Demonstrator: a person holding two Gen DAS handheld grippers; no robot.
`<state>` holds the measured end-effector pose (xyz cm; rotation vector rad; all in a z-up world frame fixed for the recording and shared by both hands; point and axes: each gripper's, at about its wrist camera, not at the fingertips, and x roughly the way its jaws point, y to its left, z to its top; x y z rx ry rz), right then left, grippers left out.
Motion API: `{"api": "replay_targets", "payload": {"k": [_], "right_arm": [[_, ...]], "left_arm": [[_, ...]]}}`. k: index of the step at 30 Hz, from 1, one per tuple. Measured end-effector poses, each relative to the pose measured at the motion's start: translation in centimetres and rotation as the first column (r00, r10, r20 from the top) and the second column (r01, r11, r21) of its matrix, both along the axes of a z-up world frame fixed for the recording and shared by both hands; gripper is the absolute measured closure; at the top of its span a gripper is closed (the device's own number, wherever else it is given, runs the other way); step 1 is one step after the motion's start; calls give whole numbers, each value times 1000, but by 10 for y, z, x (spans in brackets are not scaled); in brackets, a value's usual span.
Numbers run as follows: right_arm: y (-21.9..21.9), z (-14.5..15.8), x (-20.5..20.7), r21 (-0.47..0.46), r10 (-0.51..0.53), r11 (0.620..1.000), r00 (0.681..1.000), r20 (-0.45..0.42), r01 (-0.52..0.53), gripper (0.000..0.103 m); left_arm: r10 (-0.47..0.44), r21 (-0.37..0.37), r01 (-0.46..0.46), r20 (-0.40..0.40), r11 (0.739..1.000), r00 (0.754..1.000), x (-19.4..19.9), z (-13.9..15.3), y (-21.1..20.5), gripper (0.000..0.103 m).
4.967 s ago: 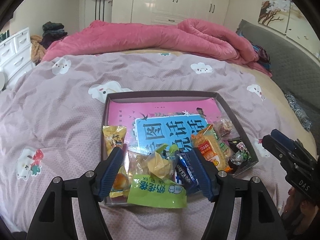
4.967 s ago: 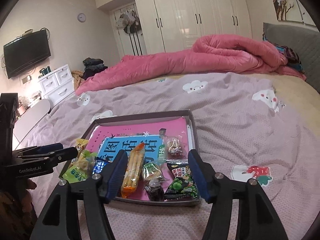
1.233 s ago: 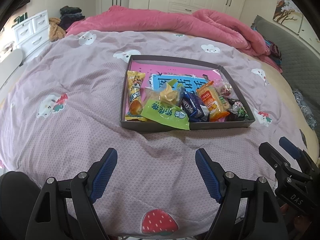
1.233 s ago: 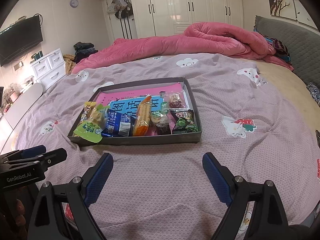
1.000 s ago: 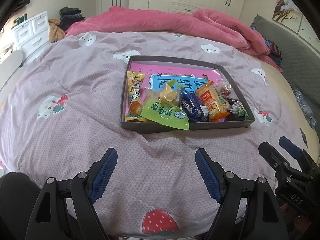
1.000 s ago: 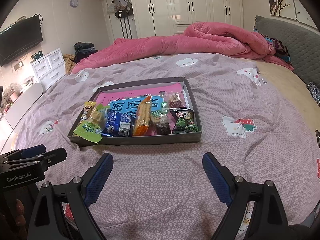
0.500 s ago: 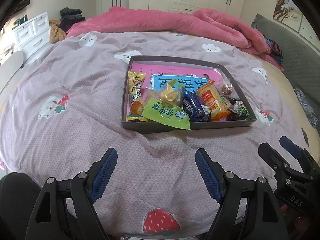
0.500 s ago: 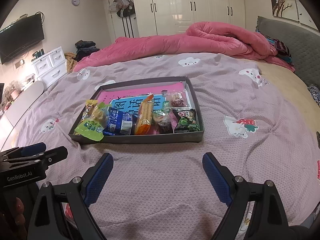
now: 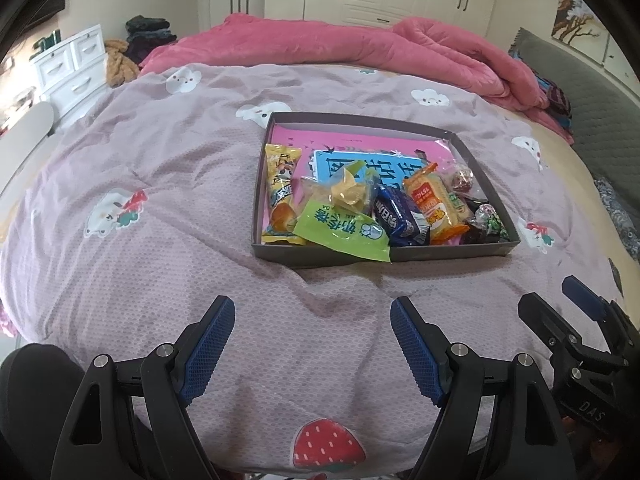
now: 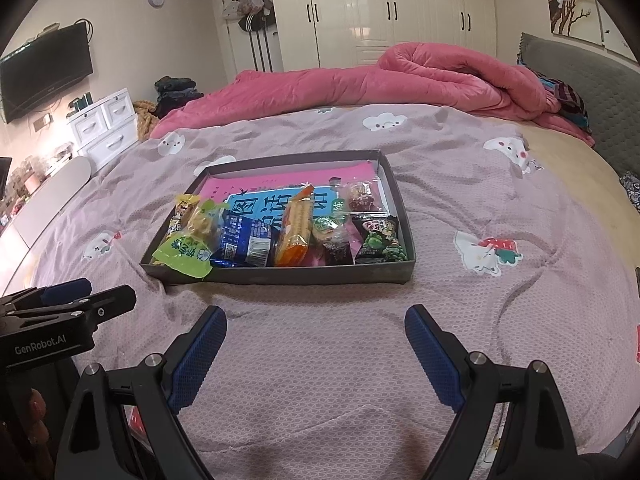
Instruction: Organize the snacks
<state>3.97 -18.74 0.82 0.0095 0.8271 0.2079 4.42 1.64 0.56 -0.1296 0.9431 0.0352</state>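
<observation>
A shallow grey tray (image 9: 452, 255) of snacks sits on a mauve bedspread (image 9: 160, 208) printed with clouds and strawberries, ahead of 2 hand-held grippers that hover over bare cloth near the foot of the bed. The left gripper (image 9: 312, 318) has its blue-padded jaws spread wide with nothing between them but bedspread. The right gripper (image 10: 316, 332) is likewise wide open and holds nothing; from the left wrist view it shows at the lower right edge, and the left gripper shows at the lower left edge of the right wrist view. Both are well apart from the tray.

Inside the tray, packets lie crowded along the near wall on top of a pink sheet (image 9: 360, 146) bearing a blue label. From the left side: a yellow packet (image 9: 280, 192) lying lengthwise, a green packet (image 9: 344, 232) whose corner hangs over the near wall, a clear bag of yellow sweets (image 9: 348, 192), a dark blue packet (image 9: 396, 216), an orange packet of biscuits (image 9: 434, 200), then small dark wrappers in the near right corner (image 10: 380, 240). A small clear bag of red sweets (image 10: 362, 196) lies farther back on the right side.

A rumpled pink quilt (image 10: 380, 80) is heaped at the far end of the bed, in front of white wardrobes (image 10: 400, 12).
</observation>
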Motion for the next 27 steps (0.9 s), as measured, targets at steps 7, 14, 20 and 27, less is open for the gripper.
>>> {"api": "replay_targets", "payload": {"k": [7,14,20,27], "right_arm": [[-1,-1,0,10,-5,1000,1000,-2,5,12],[-4,-1,2,21,-10,1000,1000,-4,10,7],[-3,-4,5,25,-1,1000,1000,-2,1,4],[-23,-11,27,35,-52,998,999,-11,53,2]], "left_arm": [[-1,1,1,0,1000,1000,0,0,0,22],[6,6,-6,3,1000,1000,0,-1,0,22],[-17,-9,17,-17,1000,1000,4,-7,-2,22],[6,-52,-7,-11,999,1000,19,-10,21,22]]}}
